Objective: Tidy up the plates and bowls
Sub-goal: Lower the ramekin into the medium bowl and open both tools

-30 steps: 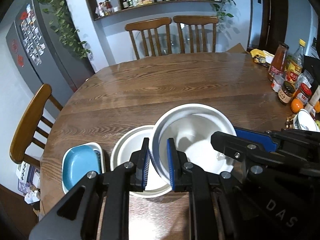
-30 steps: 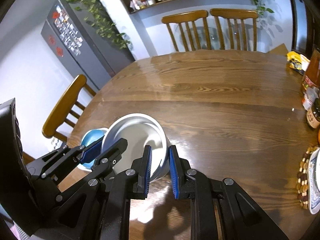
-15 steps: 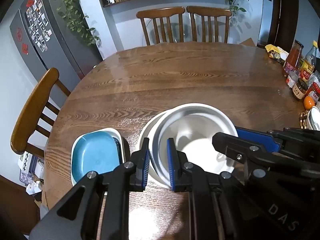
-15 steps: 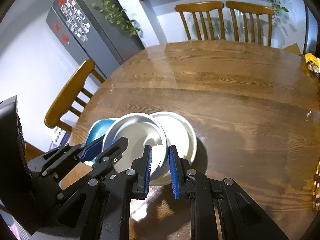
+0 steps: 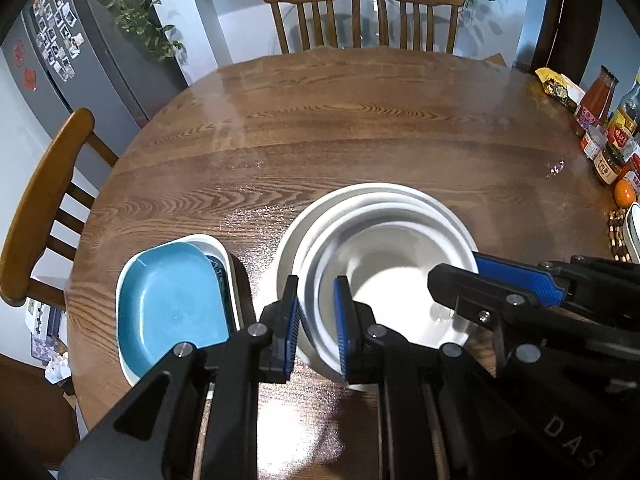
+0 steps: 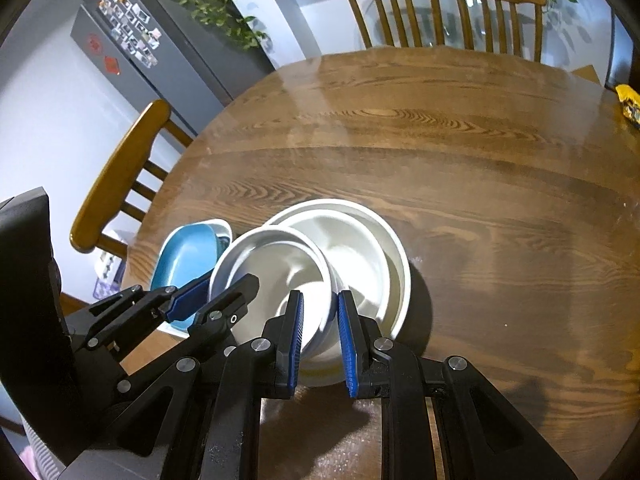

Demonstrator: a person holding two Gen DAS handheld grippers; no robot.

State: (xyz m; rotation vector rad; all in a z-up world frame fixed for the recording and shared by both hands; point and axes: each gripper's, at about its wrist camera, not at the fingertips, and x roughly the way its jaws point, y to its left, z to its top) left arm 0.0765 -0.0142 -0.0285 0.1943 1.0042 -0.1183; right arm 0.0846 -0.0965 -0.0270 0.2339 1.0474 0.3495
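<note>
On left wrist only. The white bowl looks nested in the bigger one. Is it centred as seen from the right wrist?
Observer: No. The right wrist view shows the held white bowl off centre. Its left edge reaches past the larger white bowl toward the blue dish.
Operator: How is the right gripper gripping? I only see it side-on.
Observer: The right gripper has one pad inside and one outside the bowl's near wall, clamped on it.
Operator: And the left gripper from there?
Observer: The left gripper clamps the bowl's left rim, directly in front of the blue dish.
</note>
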